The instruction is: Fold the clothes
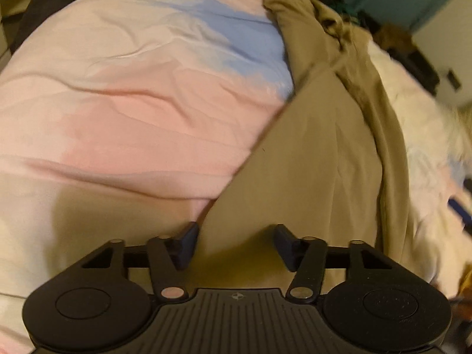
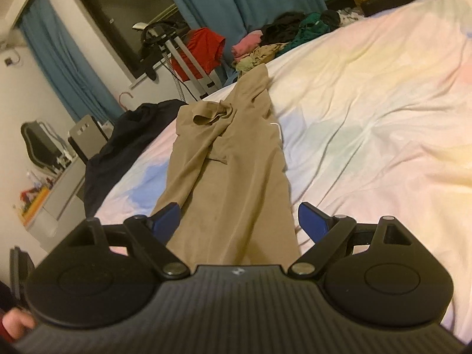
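A pair of khaki trousers (image 2: 236, 162) lies stretched lengthwise on the bed's pastel duvet (image 2: 368, 118), with the bunched waist at the far end. My right gripper (image 2: 240, 221) is open wide just above the near leg end, one blue finger on each side of the cloth. In the left wrist view the trousers (image 1: 309, 162) run from the lower middle to the upper right over the pink and blue duvet (image 1: 132, 103). My left gripper (image 1: 236, 244) points steeply down at their near edge. Its jaws stand partly apart with khaki cloth between them, and the pads are not pressing on it.
A pile of mixed clothes (image 2: 280, 38) lies at the bed's far edge. A dark garment (image 2: 124, 147) hangs over the left side. Beyond the bed are a red cloth on a stand (image 2: 203, 47), teal curtains (image 2: 236, 0) and a cluttered desk (image 2: 44, 194).
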Available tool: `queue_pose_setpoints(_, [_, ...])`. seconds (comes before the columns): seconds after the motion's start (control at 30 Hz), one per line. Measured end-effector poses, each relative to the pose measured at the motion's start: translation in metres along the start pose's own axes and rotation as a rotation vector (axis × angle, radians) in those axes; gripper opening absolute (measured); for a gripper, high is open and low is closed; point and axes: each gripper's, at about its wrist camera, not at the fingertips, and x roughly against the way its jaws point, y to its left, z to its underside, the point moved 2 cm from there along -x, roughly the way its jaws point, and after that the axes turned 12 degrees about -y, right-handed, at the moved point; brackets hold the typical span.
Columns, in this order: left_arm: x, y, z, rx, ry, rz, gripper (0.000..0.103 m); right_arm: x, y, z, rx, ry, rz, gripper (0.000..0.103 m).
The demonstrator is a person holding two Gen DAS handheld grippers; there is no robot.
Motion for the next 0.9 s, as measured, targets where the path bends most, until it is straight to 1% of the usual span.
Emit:
queue_pose_setpoints(0.03, [0.002,-0.004,0.002,-0.031,0.010,-0.010,0.041,0.001,-0.001,-0.001,-0.009,-0.002,-0.001,0.088])
queue_pose_setpoints(0.07, [0.003,-0.008,0.004,-0.059,0.014,-0.021,0.030,0.001,-0.002,-0.002,-0.018,-0.004,-0.004,0.088])
queue_pose_setpoints(0.1, [0.006,-0.012,0.006,-0.082,0.014,-0.028,0.023,0.001,-0.002,-0.003,-0.027,-0.005,-0.010,0.088])
queue_pose_setpoints(0.13, [0.009,-0.016,0.008,-0.106,0.012,-0.036,0.009,0.002,-0.003,-0.004,-0.037,-0.005,-0.016,0.088])
queue_pose_setpoints(0.17, [0.013,-0.021,0.010,-0.136,-0.005,-0.043,0.004,0.002,-0.002,-0.004,-0.042,-0.005,-0.023,0.088])
queue_pose_setpoints(0.2, [0.019,-0.026,0.012,-0.173,-0.026,-0.050,0.003,0.002,-0.002,-0.005,-0.041,-0.005,-0.030,0.088])
queue_pose_setpoints(0.27, [0.037,-0.044,0.019,-0.311,-0.109,-0.070,0.003,0.003,0.000,-0.006,-0.040,-0.004,-0.036,0.088])
queue_pose_setpoints(0.37, [0.069,-0.073,0.036,-0.491,-0.257,-0.085,0.003,0.007,0.000,-0.009,-0.042,-0.021,-0.041,0.088])
queue_pose_setpoints(0.43, [0.085,-0.090,0.047,-0.549,-0.321,-0.076,0.003,0.008,0.001,-0.012,-0.036,-0.040,-0.032,0.088])
queue_pose_setpoints(0.53, [0.102,-0.117,0.058,-0.564,-0.360,0.003,0.003,0.008,-0.001,-0.014,-0.035,-0.047,-0.029,0.088])
queue_pose_setpoints(0.57, [0.105,-0.126,0.060,-0.557,-0.360,0.045,0.003,0.008,-0.001,-0.014,-0.037,-0.048,-0.027,0.088])
queue_pose_setpoints(0.6, [0.103,-0.133,0.063,-0.556,-0.356,0.072,0.003,0.009,-0.002,-0.014,-0.039,-0.050,-0.022,0.088])
queue_pose_setpoints(0.67, [0.100,-0.146,0.068,-0.548,-0.339,0.114,0.003,0.011,-0.004,-0.014,-0.036,-0.062,-0.011,0.088])
queue_pose_setpoints(0.77, [0.081,-0.158,0.078,-0.542,-0.306,0.158,0.003,0.013,-0.006,-0.015,-0.044,-0.073,-0.002,0.088])
queue_pose_setpoints(0.8, [0.071,-0.163,0.083,-0.555,-0.287,0.171,0.003,0.012,-0.007,-0.015,-0.048,-0.071,0.001,0.088])
queue_pose_setpoints(0.83, [0.060,-0.165,0.088,-0.570,-0.251,0.186,0.003,0.011,-0.008,-0.014,-0.049,-0.066,0.006,0.088])
queue_pose_setpoints(0.87, [0.050,-0.167,0.093,-0.584,-0.212,0.201,0.005,0.009,-0.009,-0.013,-0.049,-0.057,0.014,0.088])
queue_pose_setpoints(0.9, [0.040,-0.168,0.098,-0.594,-0.156,0.220,0.007,0.008,-0.011,-0.011,-0.050,-0.047,0.022,0.088])
